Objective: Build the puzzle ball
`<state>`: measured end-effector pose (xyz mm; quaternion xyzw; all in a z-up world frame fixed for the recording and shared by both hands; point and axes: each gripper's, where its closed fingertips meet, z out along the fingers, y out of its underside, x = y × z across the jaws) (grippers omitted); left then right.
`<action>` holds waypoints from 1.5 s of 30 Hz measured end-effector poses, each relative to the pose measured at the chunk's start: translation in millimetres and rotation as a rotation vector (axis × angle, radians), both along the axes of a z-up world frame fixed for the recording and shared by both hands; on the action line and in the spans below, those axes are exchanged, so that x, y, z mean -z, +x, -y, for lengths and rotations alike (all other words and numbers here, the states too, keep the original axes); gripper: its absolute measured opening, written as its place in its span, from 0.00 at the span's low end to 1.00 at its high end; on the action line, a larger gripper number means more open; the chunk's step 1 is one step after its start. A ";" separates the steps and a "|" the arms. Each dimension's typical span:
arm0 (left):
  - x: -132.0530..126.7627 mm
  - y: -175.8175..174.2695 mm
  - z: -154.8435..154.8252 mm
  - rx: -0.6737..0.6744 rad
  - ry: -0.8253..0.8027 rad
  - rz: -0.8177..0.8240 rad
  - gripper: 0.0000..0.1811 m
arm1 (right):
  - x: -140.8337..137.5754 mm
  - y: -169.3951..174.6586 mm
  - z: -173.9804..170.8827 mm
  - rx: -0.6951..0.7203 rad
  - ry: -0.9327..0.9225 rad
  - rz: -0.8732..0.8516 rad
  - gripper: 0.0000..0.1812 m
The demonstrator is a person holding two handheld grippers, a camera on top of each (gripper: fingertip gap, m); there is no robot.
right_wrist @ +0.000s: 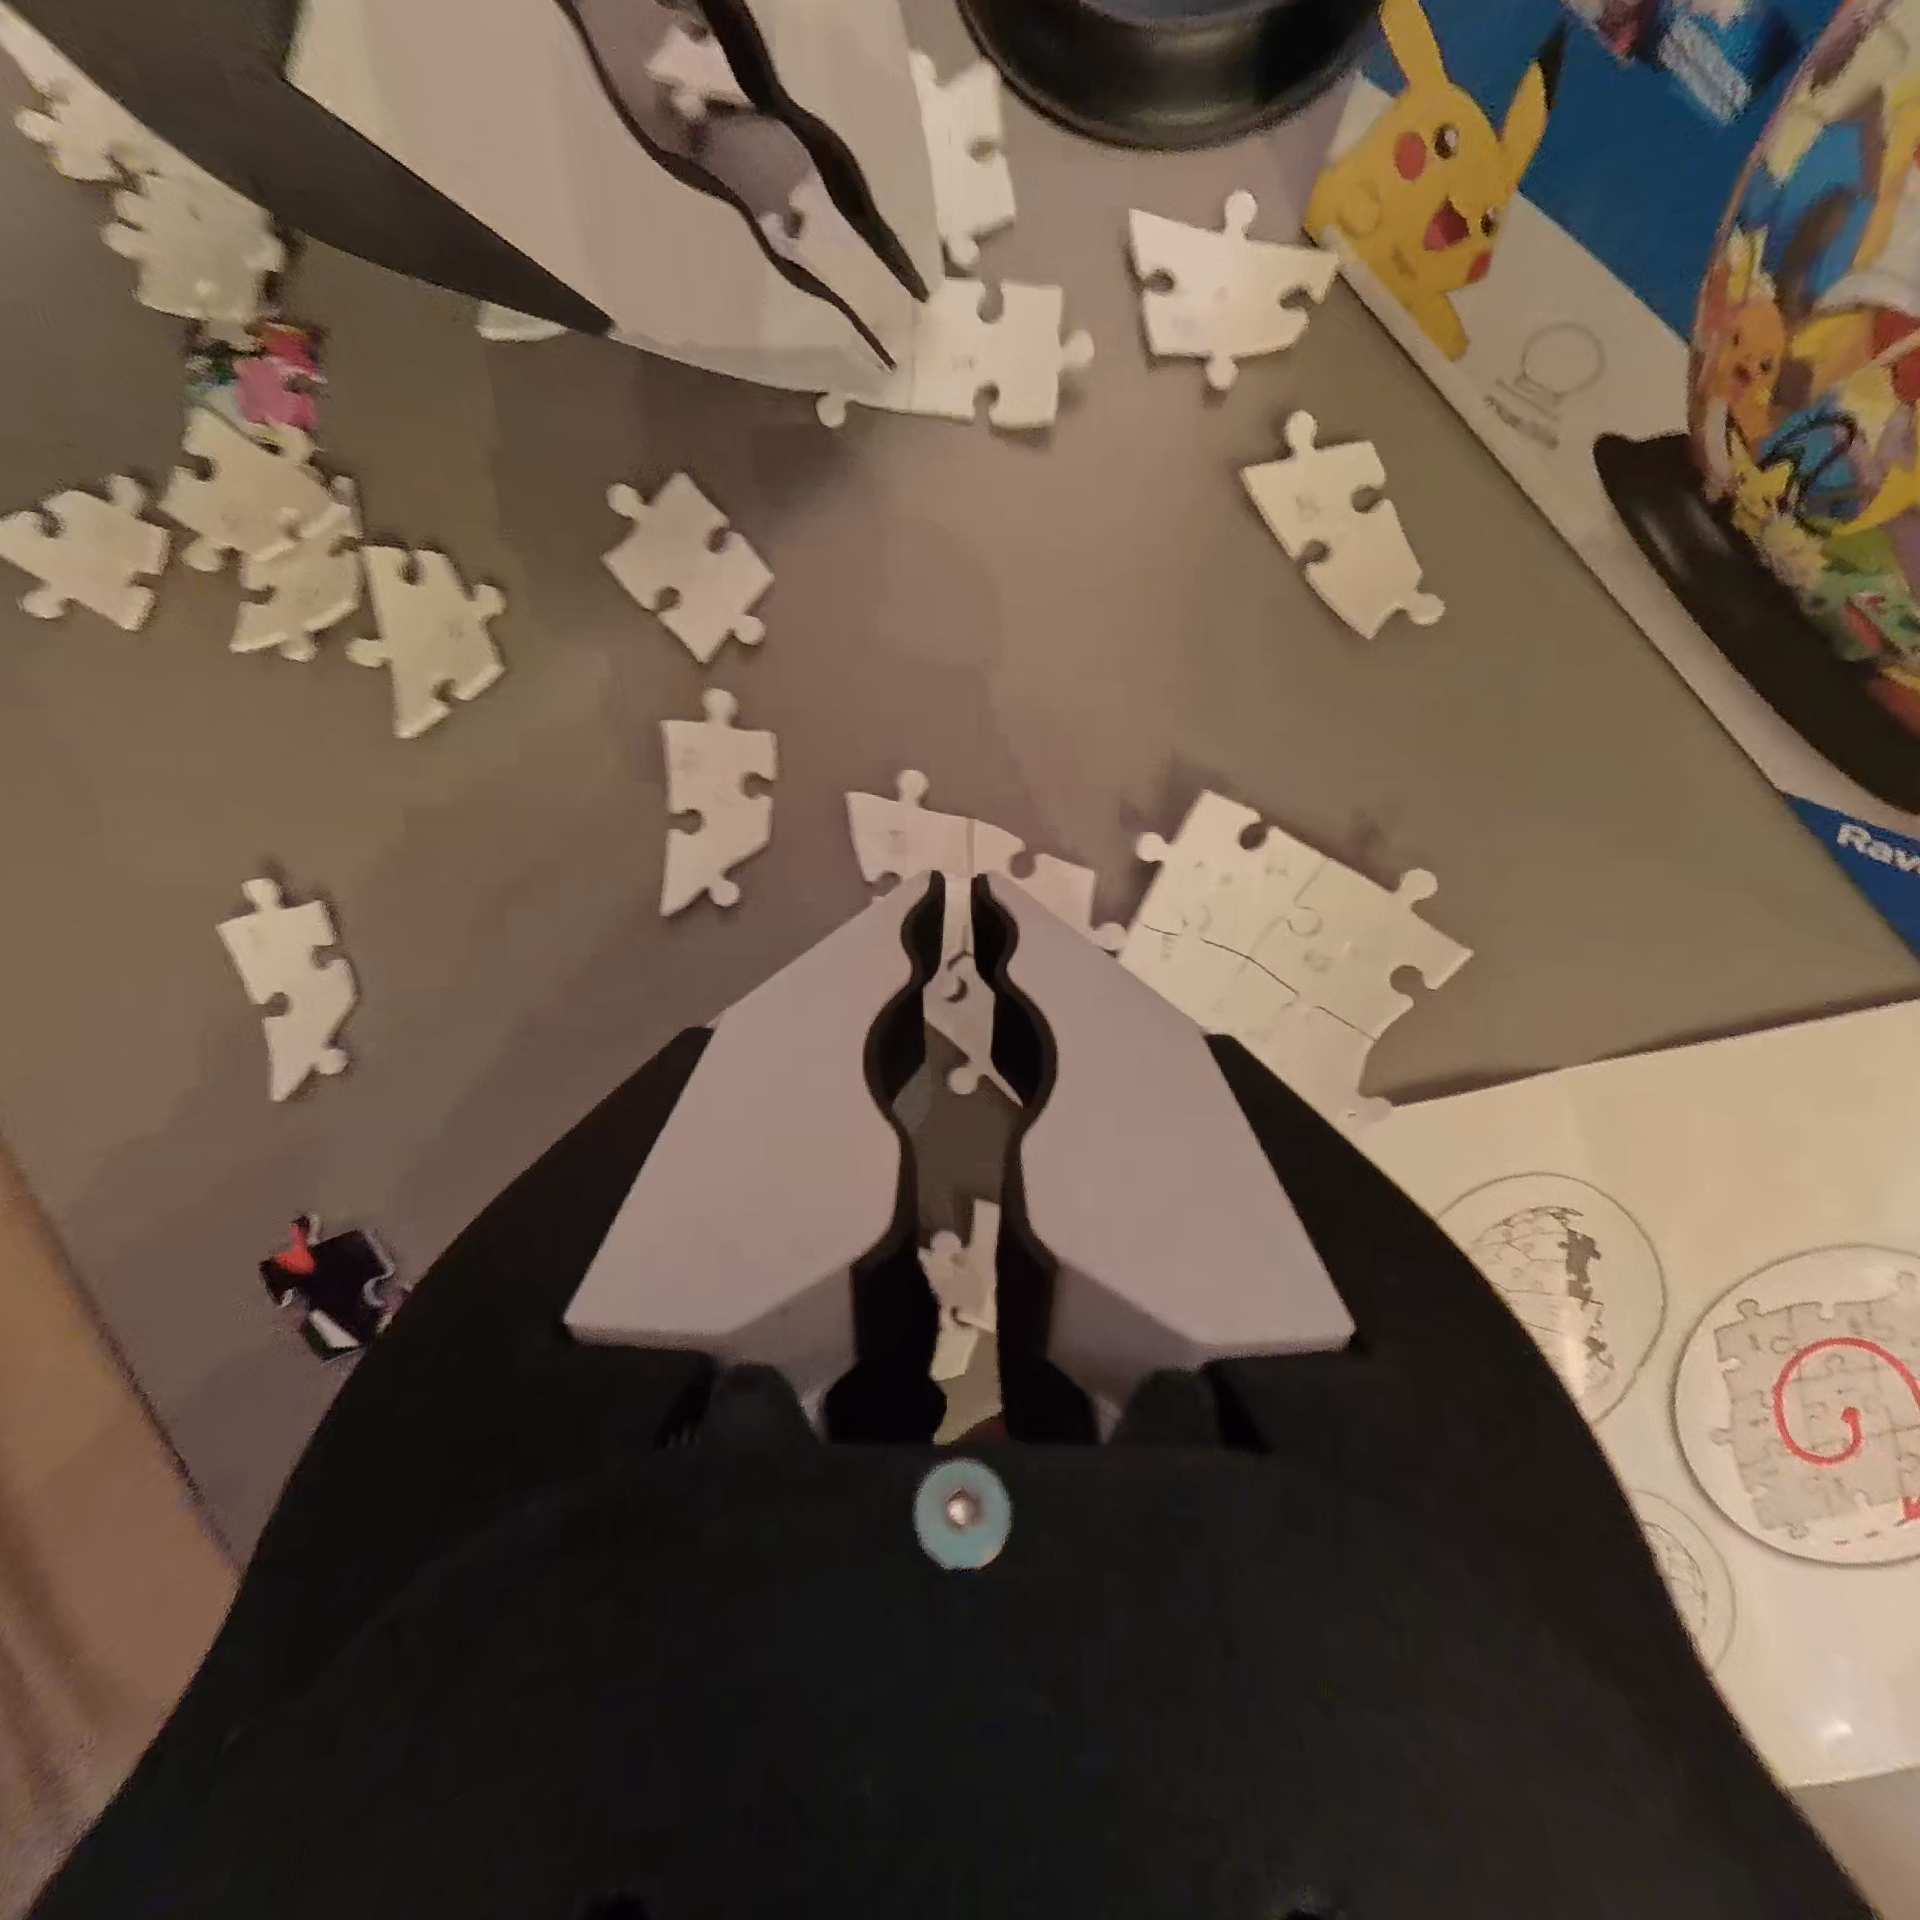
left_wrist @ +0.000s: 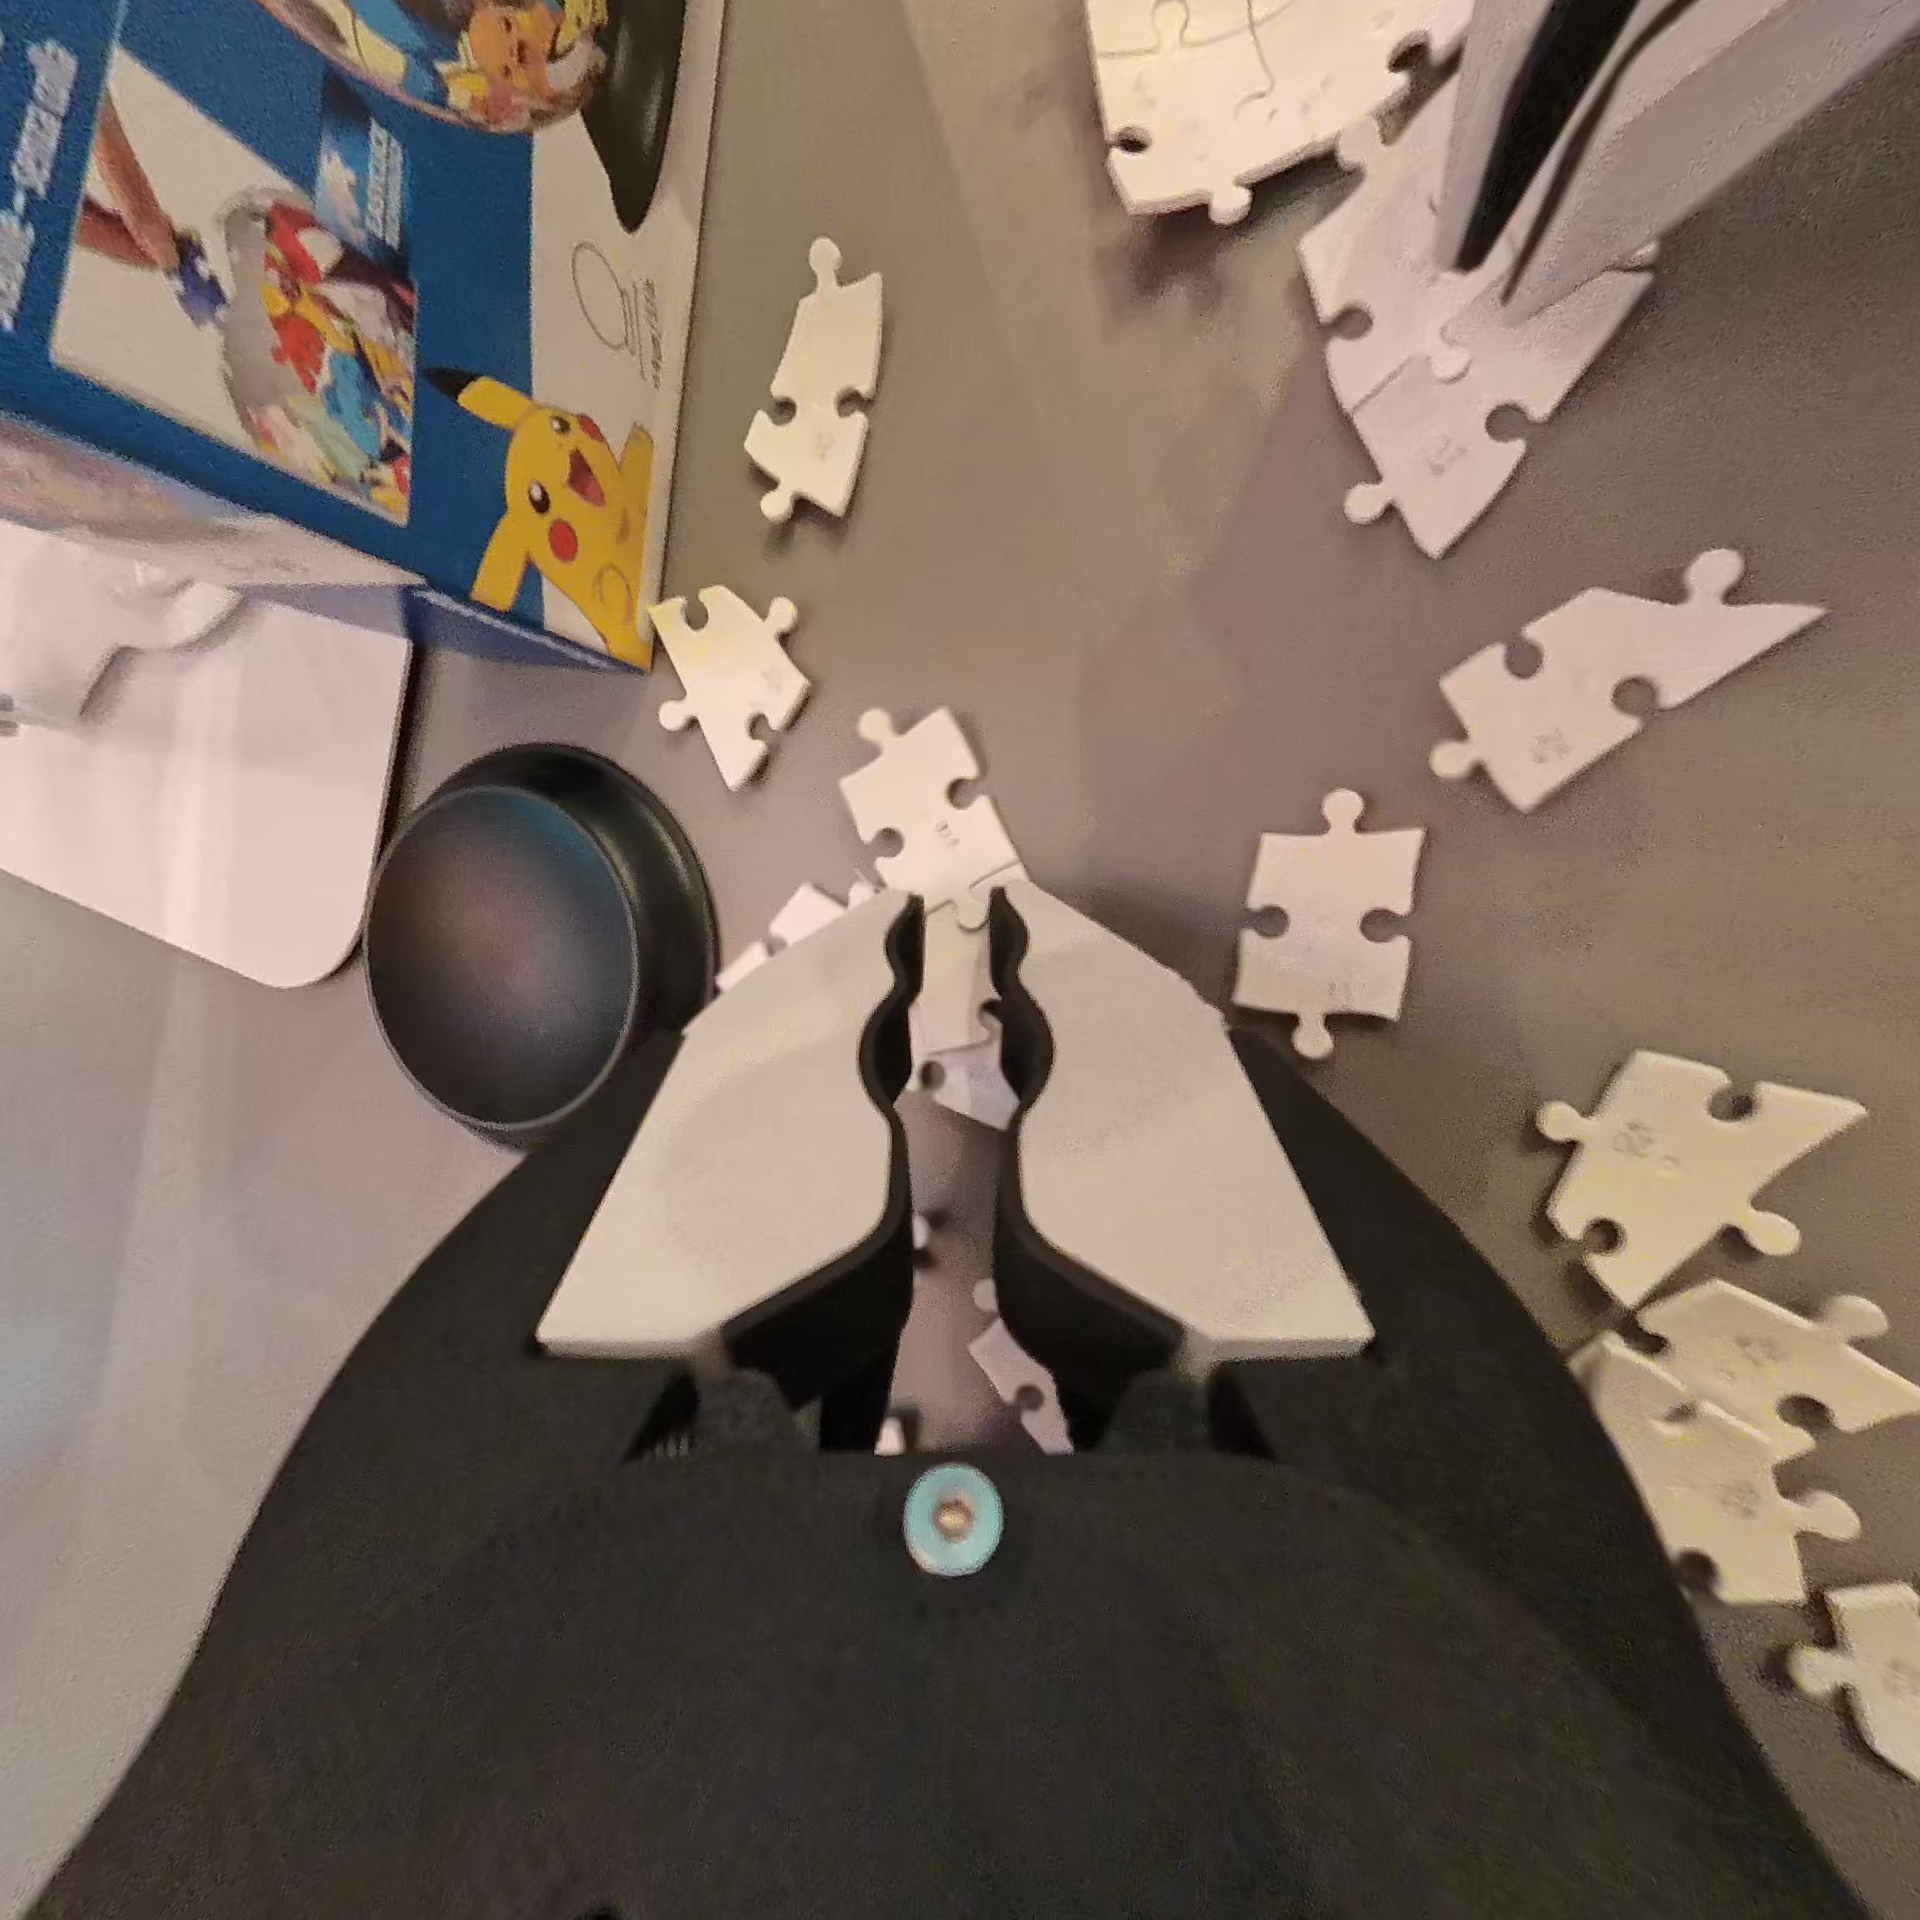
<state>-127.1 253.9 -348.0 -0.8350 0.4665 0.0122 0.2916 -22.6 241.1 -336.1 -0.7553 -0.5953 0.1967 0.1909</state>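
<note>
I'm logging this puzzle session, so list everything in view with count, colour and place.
Loose puzzle pieces: many, mostly white side up, scattered on the table.
Joined patch: one, white, beside the right gripper.
Colour-side-up pieces: at least two, left edge.
Puzzle box: one, blue.
Stand: one, black, near the box.
Instruction sheet: one, white.
Table: grey.
Left gripper: grey fingers, gripping a white piece.
Right gripper: the same.
</note>
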 end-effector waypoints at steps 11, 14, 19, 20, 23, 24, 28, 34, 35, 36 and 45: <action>1.0 8.6 44.0 -0.037 -0.068 0.068 0.06 | 4.0 -26.4 43.8 -0.121 0.004 -0.012 0.05; -0.2 8.3 56.3 -0.056 -0.111 0.097 0.11 | 0.3 -42.6 40.6 -0.107 0.005 -0.045 0.07; -3.8 -3.0 63.5 -0.102 -0.133 0.156 0.11 | 7.1 -61.8 31.1 -0.080 -0.001 -0.052 0.08; -3.4 -3.9 63.8 -0.104 -0.136 0.161 0.10 | 9.0 -64.5 32.1 -0.088 -0.004 -0.049 0.08; 0.8 -1.1 66.5 -0.081 -0.149 0.150 0.08 | 12.1 -70.6 32.8 -0.104 0.027 -0.042 0.08; 1.2 0.7 68.3 -0.071 -0.156 0.146 0.07 | 12.0 -70.6 32.6 -0.105 0.028 -0.038 0.07; 1.5 7.2 76.5 -0.052 -0.181 0.144 0.06 | 12.7 -65.9 29.0 -0.100 0.029 -0.039 0.06; -0.5 13.1 89.9 -0.051 -0.240 0.173 0.10 | 9.2 -61.1 23.2 -0.082 0.059 -0.043 0.05; -2.1 12.3 88.6 -0.055 -0.229 0.184 0.10 | 9.1 -62.1 24.5 -0.083 0.055 -0.045 0.05; -2.4 10.6 88.1 -0.060 -0.230 0.187 0.10 | 9.7 -63.2 25.4 -0.085 0.055 -0.045 0.05; -0.2 17.8 103.4 -0.044 -0.293 0.219 0.10 | 12.4 -78.9 27.7 -0.106 0.072 -0.056 0.04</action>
